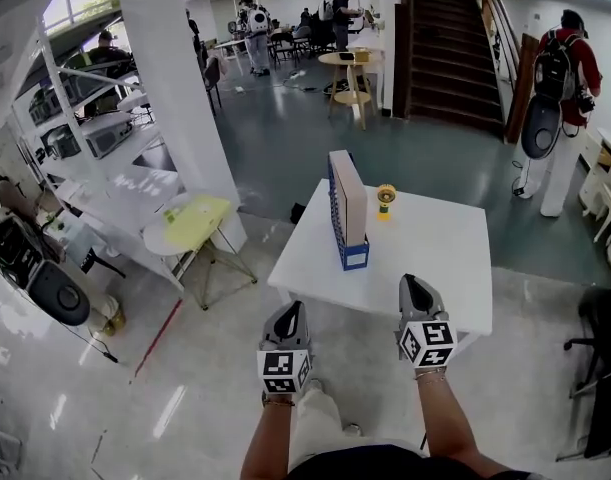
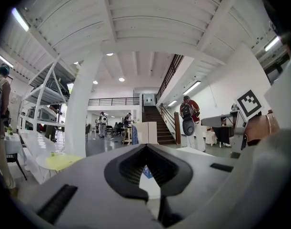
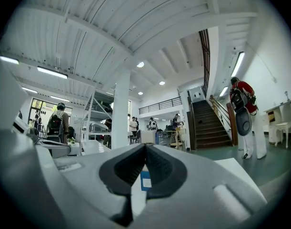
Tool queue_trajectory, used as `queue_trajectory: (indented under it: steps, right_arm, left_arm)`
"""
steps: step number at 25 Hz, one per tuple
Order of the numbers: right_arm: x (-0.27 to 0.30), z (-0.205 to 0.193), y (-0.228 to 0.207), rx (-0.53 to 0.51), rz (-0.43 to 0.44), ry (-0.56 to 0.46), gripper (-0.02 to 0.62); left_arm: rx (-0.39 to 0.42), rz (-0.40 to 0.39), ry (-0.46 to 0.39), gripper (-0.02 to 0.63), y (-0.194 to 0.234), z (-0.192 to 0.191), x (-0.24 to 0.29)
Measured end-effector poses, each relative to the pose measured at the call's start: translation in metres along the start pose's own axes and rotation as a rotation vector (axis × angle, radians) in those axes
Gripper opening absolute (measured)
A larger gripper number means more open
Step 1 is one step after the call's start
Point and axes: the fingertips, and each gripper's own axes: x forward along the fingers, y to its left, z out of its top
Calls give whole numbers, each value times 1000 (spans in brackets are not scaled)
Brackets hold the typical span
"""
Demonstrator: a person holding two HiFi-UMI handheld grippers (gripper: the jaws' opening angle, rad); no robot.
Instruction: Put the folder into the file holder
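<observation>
While both forearms reach forward side by side, left gripper (image 1: pixel 291 310) and right gripper (image 1: pixel 415 284) level at the white tabletop's (image 1: pixel 435 258) near edge, fingers of each pressed together on nothing, blue file holder (image 1: pixel 351 240) upright mid-tabletop, tan folder (image 1: pixel 349 196) standing inside, lower part hidden, small yellow object (image 1: pixel 386 198) behind, indistinct.

A square white table (image 1: pixel 425 258) carries a small yellow object (image 1: pixel 386 198), perhaps a toy, too small to tell, upright near its far edge. To its left a low folding table with a yellow-green top (image 1: pixel 197 221) stands beside a thick white pillar (image 1: pixel 180 88). Behind rises a dark wooden staircase (image 1: pixel 447 48), with a person in a red jacket (image 1: pixel 565 78) near its foot.
</observation>
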Motion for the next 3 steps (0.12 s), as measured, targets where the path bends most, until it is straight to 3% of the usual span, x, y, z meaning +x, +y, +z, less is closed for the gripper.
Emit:
queue_trajectory:
  steps: [3]
  right_arm:
    - [-3, -2, 0, 19, 2, 12, 3]
  left_arm:
    - [-10, 3, 18, -2, 0, -5, -4]
